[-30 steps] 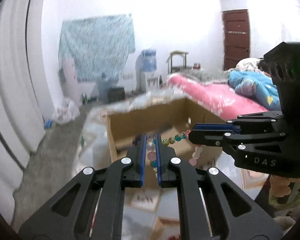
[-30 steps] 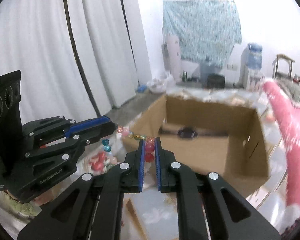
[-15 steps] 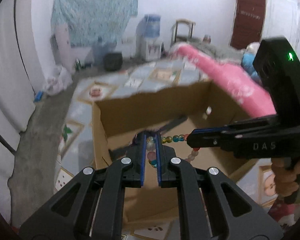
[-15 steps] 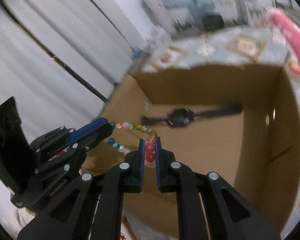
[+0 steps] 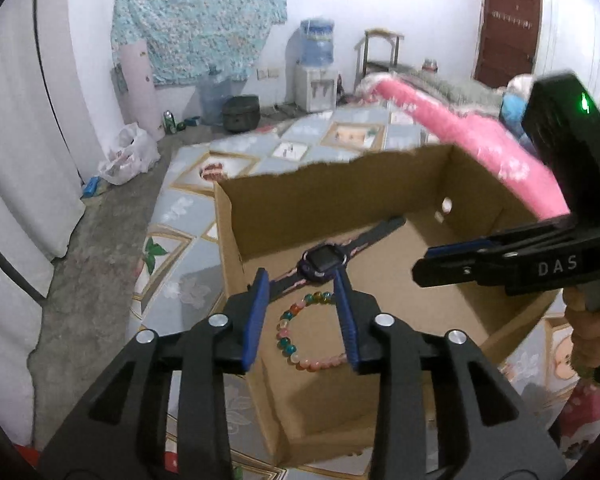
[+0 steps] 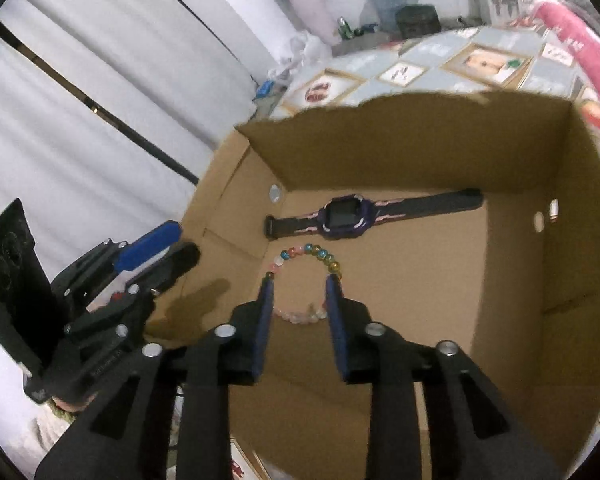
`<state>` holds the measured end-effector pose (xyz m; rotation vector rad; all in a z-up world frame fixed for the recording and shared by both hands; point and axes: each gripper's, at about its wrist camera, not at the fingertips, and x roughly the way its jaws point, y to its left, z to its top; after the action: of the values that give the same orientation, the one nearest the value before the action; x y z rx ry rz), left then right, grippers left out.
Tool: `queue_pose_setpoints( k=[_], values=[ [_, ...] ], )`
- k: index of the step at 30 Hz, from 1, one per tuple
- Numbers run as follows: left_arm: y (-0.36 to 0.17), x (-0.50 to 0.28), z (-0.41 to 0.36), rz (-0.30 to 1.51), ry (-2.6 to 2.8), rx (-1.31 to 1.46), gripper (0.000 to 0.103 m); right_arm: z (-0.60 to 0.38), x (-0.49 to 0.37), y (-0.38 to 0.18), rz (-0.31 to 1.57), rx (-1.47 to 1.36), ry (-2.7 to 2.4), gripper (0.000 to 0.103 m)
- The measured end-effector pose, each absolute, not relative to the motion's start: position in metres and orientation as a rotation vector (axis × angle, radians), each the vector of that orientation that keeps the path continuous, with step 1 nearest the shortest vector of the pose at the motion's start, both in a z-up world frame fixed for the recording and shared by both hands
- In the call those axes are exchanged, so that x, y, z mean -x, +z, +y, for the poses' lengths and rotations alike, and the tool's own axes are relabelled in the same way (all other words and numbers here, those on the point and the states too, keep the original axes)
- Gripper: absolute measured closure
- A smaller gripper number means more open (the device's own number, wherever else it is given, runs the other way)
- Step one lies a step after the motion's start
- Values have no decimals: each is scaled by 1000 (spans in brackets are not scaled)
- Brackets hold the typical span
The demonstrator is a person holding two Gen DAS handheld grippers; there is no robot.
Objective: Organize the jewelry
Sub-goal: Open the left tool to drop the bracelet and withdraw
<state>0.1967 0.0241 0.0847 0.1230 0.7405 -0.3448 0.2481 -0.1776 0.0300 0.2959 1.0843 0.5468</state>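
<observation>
A multicoloured bead bracelet [image 5: 290, 334] lies on the floor of an open cardboard box [image 5: 340, 196], near its left wall; it also shows in the right wrist view [image 6: 316, 254]. A purple and black watch [image 5: 324, 260] lies flat just beyond it, also seen in the right wrist view [image 6: 346, 216]. My left gripper [image 5: 302, 284] is open and empty above the bracelet. My right gripper [image 6: 298, 280] is open and empty above the box [image 6: 420, 152]; it appears in the left wrist view [image 5: 432, 262] at the right. The left gripper shows in the right wrist view [image 6: 172, 240] at the box's left edge.
The box stands on a patterned mat [image 5: 180, 216] on a concrete floor. A pink bedcover [image 5: 460, 136] lies to the right. White curtains [image 6: 100, 100] hang at the left. A water dispenser [image 5: 316, 76] and bags stand by the far wall.
Both grippers held the bracelet between them over the box; both have opened and let it go. The bracelet now lies on the box floor beside the watch.
</observation>
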Motion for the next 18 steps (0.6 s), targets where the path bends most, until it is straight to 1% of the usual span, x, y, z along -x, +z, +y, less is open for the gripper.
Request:
queue_pose_setpoints(
  k=[3, 5, 6, 7, 8, 11, 14, 16, 18],
  values=[
    [99, -182, 30, 685, -348, -93, 64, -194, -231, 48, 1020, -290, 540, 66],
    [110, -166, 36, 641, -359, -68, 56, -207, -213, 65, 956, -280, 544, 57],
    [115, -155, 40, 614, -369, -52, 54, -216, -200, 75, 915, -276, 544, 54],
    [117, -148, 43, 598, -376, -43, 49, -222, -193, 80, 894, -272, 543, 50],
    [119, -137, 45, 577, -385, -35, 44, -230, -182, 88, 865, -268, 538, 48],
    [119, -107, 45, 538, -414, -40, 34, -257, -148, 103, 787, -275, 509, 41],
    [107, -77, 38, 519, -425, -78, 29, -283, -113, 104, 739, -290, 466, 40],
    [93, -62, 34, 538, -432, -81, 26, -292, -96, 97, 736, -291, 428, 40],
    [74, -51, 30, 585, -451, -54, 25, -299, -80, 82, 757, -285, 367, 40]
  ],
)
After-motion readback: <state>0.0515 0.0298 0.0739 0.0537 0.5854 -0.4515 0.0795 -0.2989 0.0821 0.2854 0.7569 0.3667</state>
